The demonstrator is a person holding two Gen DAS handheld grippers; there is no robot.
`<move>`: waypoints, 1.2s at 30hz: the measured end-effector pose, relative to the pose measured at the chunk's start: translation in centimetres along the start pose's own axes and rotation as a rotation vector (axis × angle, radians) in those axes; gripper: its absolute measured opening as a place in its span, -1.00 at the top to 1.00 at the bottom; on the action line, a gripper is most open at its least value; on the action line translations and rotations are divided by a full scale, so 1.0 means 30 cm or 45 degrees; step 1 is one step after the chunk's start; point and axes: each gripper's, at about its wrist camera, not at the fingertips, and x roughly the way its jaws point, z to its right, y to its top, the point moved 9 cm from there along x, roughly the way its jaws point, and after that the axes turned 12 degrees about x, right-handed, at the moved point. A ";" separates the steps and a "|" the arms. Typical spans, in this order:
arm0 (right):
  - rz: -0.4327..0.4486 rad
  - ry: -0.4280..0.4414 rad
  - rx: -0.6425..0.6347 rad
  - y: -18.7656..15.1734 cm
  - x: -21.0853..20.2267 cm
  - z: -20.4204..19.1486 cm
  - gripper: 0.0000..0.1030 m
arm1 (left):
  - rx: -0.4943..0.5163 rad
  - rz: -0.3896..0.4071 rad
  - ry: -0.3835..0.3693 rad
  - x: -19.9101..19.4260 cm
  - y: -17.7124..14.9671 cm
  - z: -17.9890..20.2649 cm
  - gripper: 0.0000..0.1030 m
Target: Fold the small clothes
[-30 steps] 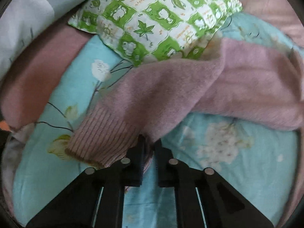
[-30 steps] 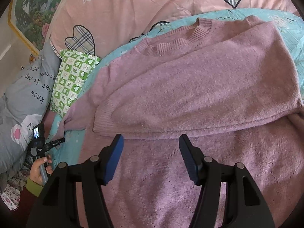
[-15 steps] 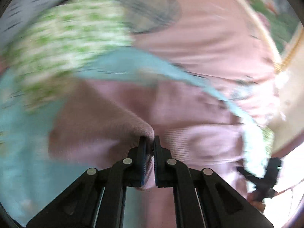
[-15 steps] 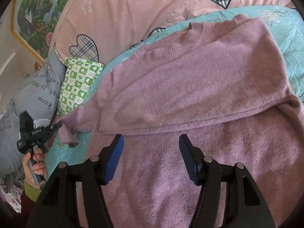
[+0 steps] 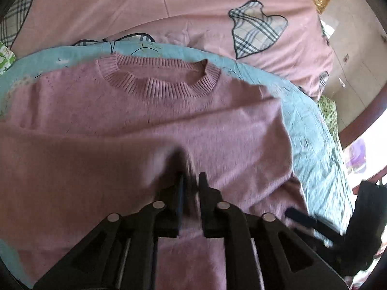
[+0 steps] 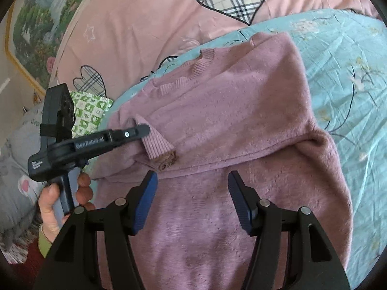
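Note:
A mauve knit sweater (image 5: 145,120) lies flat on the bed, its ribbed collar (image 5: 159,82) at the far side. The right sleeve is folded across its chest (image 6: 229,111). My left gripper (image 5: 191,178) hovers over the chest. In the right wrist view the left gripper (image 6: 145,128) pinches the other sleeve's ribbed cuff (image 6: 158,146), which hangs from its tips. Its jaws are opening, with blurred knit still between them. My right gripper (image 6: 192,183) stands open above the sweater's lower body with nothing between its fingers. It also shows at the lower right of the left wrist view (image 5: 314,222).
A teal floral sheet (image 6: 350,60) lies under the sweater. Behind it is a pink quilt with plaid hearts (image 5: 169,7). A green checked pillow (image 6: 90,111) and a grey pillow (image 6: 17,145) sit at the left. A hand (image 6: 50,200) holds the left gripper's handle.
My left gripper has swung from the sheet by the green pillow across to over the sweater's chest, carrying the sleeve cuff along. The right gripper has shifted slightly and stayed open.

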 end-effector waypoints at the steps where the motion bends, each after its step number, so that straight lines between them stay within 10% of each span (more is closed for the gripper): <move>1: -0.004 -0.001 -0.013 0.000 0.007 -0.004 -0.20 | 0.008 0.007 0.015 -0.022 -0.018 -0.019 0.69; 6: -0.025 0.011 -0.101 0.003 0.086 -0.077 -0.20 | -0.038 0.059 0.187 -0.241 -0.210 -0.179 0.09; 15: -0.014 -0.108 -0.258 0.087 0.353 -0.165 -0.35 | -0.316 -0.044 0.573 -0.311 -0.499 -0.611 0.06; 17: -0.111 -0.041 -0.208 0.079 0.411 -0.178 0.26 | -0.368 -0.046 0.592 -0.292 -0.506 -0.652 0.06; 18: -0.162 -0.014 -0.177 0.076 0.418 -0.185 0.88 | -0.379 -0.036 0.596 -0.289 -0.503 -0.661 0.05; 24: 0.022 0.321 -0.088 0.273 0.051 -0.309 0.90 | -0.415 0.005 0.673 -0.268 -0.413 -0.696 0.06; 28: 0.150 0.171 -0.080 0.403 -0.141 -0.142 0.90 | -0.448 0.053 0.649 -0.256 -0.371 -0.701 -0.01; 36: -0.117 -0.011 0.097 0.306 0.017 0.175 0.90 | -0.575 0.149 0.651 -0.284 -0.407 -0.722 -0.01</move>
